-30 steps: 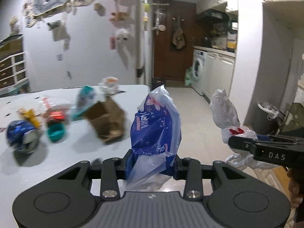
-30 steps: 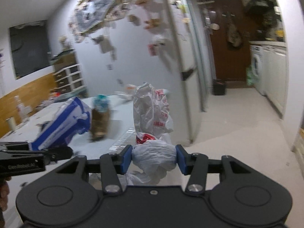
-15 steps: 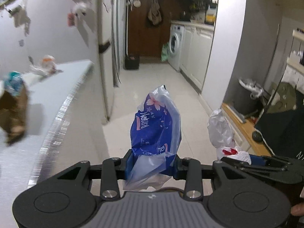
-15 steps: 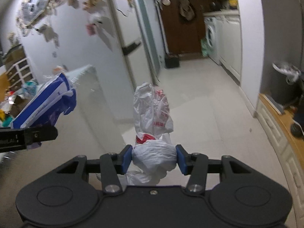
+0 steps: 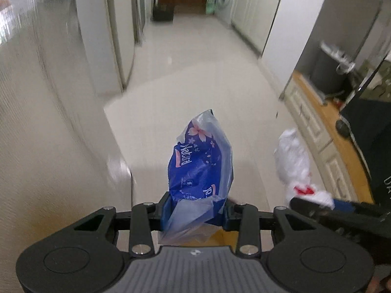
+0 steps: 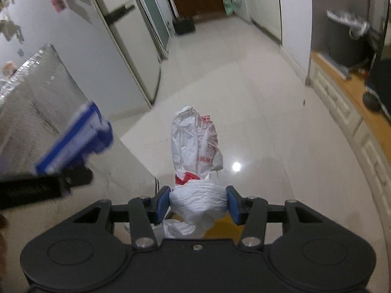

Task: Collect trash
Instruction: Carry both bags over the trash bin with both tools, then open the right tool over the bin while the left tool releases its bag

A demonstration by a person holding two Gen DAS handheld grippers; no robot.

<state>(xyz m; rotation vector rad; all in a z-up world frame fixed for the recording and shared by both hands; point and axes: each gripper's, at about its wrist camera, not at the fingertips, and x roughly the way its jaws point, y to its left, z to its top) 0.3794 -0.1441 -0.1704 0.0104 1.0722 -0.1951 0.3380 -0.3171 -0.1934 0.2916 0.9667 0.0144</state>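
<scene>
Blue pads of the left gripper [image 5: 194, 210] pinch the blue wrapper [image 5: 200, 166] by its lower end, so its long axis runs up the frame's centre over the floor [image 5: 195, 73]. Likewise the right gripper [image 6: 198, 204] clamps the white bag [image 6: 198, 146] at its knot, probably for carrying to the bin [image 6: 347, 39], upper right.

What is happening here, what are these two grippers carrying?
A person is collecting trash with two handheld grippers. The left gripper is shut on a blue plastic wrapper, and the right gripper is shut on a knotted white plastic bag. Both are held above the pale tiled floor, beside the table edge.
</scene>
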